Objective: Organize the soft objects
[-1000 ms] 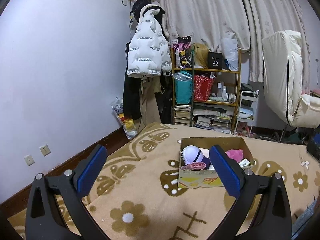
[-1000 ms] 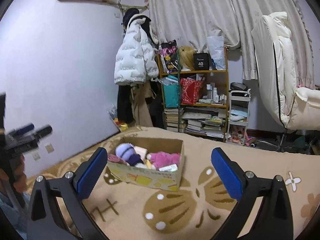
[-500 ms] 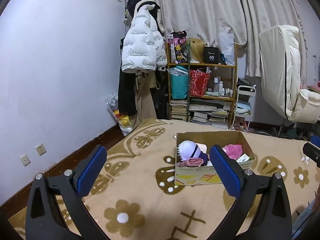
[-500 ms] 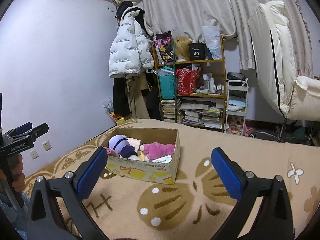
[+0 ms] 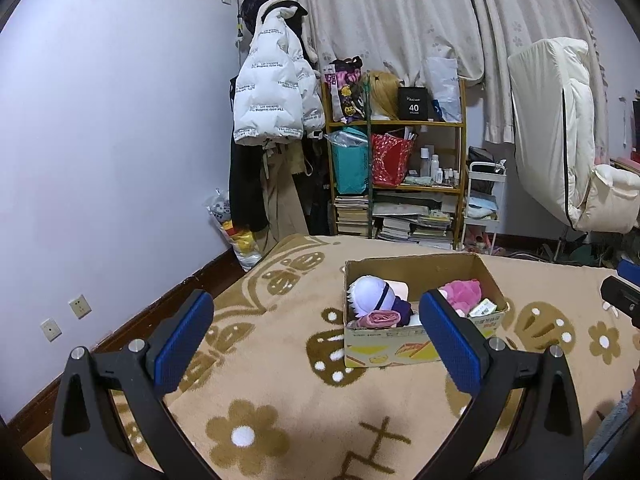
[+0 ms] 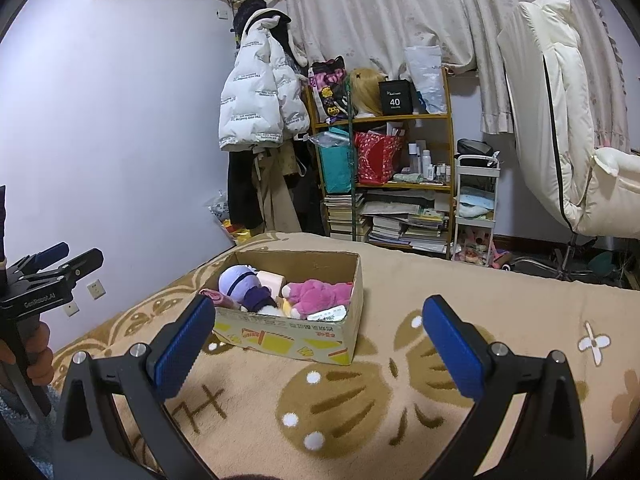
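A cardboard box (image 5: 404, 344) stands on the beige patterned blanket (image 5: 280, 380); it also shows in the right wrist view (image 6: 288, 338). Inside lie a plush with a pale purple head (image 5: 372, 294) (image 6: 236, 278), a pink plush (image 5: 462, 294) (image 6: 316, 294), a rolled pink cloth (image 5: 378, 318) and a small white packet (image 6: 328, 314). My left gripper (image 5: 316, 338) is open and empty, held above the blanket in front of the box. My right gripper (image 6: 318, 340) is open and empty, near the box's right front corner. The left gripper also shows at the left edge of the right wrist view (image 6: 48, 276).
A wooden shelf (image 5: 400, 184) with books and bags stands against the far wall beside a coat rack with a white puffer jacket (image 5: 272, 96). A white padded chair (image 5: 560, 152) is at the right. The wall (image 5: 100, 160) borders the bed's left side.
Both grippers have drifted slightly, so the box sits a little differently in each view. Both grippers stay open and empty, and the box contents are unchanged.
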`<state>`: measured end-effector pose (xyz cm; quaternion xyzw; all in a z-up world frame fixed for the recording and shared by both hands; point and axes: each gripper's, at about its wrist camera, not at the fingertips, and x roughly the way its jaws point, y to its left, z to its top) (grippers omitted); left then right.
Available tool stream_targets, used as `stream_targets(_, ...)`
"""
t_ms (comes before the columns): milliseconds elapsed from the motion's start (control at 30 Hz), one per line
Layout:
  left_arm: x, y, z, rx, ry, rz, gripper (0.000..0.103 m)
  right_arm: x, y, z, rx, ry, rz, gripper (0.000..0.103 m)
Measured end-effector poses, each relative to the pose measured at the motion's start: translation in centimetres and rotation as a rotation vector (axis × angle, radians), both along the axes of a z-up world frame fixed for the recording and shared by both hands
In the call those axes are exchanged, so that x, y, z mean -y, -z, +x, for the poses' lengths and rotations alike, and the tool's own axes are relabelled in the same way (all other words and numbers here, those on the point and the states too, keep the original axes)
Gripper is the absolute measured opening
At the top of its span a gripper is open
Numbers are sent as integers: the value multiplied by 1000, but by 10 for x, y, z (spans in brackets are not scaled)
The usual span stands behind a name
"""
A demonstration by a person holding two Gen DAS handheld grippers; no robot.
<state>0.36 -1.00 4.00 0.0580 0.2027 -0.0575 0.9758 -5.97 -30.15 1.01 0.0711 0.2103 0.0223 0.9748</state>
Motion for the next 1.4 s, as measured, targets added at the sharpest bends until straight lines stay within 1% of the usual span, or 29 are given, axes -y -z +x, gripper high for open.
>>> stream_targets(733, 4, 4, 0, -8, -21, 15, 102, 3, 1, 0, 2, -2, -1, 103)
stream_targets(1400, 3, 5, 0, -18, -20, 6, 102, 2, 2, -1, 0, -5, -4, 103)
